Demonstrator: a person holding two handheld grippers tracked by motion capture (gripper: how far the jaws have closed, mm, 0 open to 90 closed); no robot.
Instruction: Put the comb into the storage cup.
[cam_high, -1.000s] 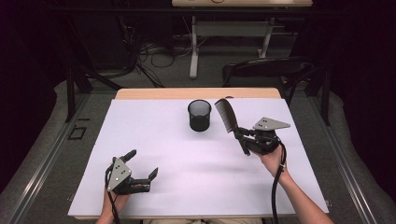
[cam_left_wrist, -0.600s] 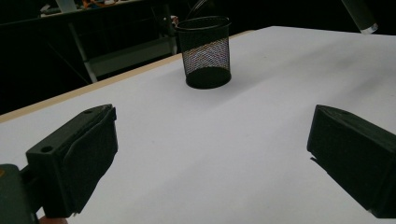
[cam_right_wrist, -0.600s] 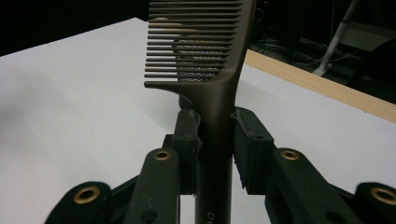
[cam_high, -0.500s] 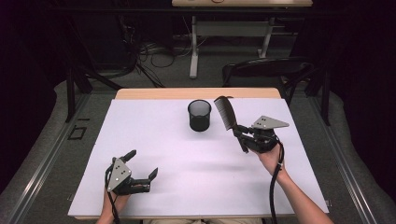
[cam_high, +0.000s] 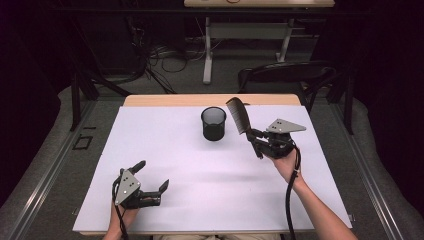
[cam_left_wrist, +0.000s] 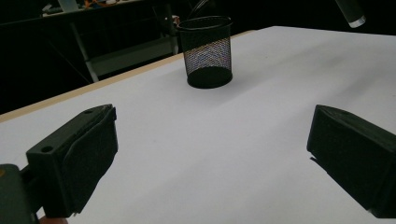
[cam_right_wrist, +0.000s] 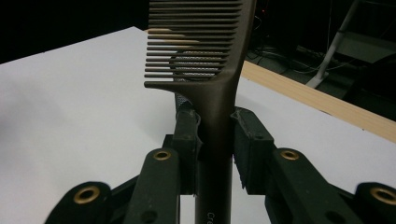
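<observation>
- Against the frame from a second ago, I see my right gripper (cam_high: 254, 137) and the comb (cam_high: 239, 115) it carries sitting a touch nearer the cup (cam_high: 213, 123), shifted slightly toward nine o'clock; the comb's head now stands just beside the cup's rim at about two o'clock from it.
- My left gripper (cam_high: 152, 176) has not shifted: same spot at roughly seven o'clock on the white sheet (cam_high: 175, 150), same wide spread.
- The cup has not moved either; it stands upright near the twelve o'clock edge of the sheet.
- Right gripper: clamped on the comb's handle. In the right gripper view both pads press the handle (cam_right_wrist: 215, 140) from either side, and the comb rises straight up with its teeth (cam_right_wrist: 182, 42) pointing to nine o'clock in that view.
- Left gripper: jaws wide apart, with bare sheet between them in the left gripper view; the cup (cam_left_wrist: 206, 51) stands well ahead of it at twelve o'clock.
- The comb is off the table, held above the sheet, not touching the cup as far as I can tell.
- Count: one comb, one mesh cup, two grippers, one white sheet over one wooden table (cam_high: 165, 100).
- Beyond the table at one o'clock I count one dark chair (cam_high: 285, 75).
</observation>
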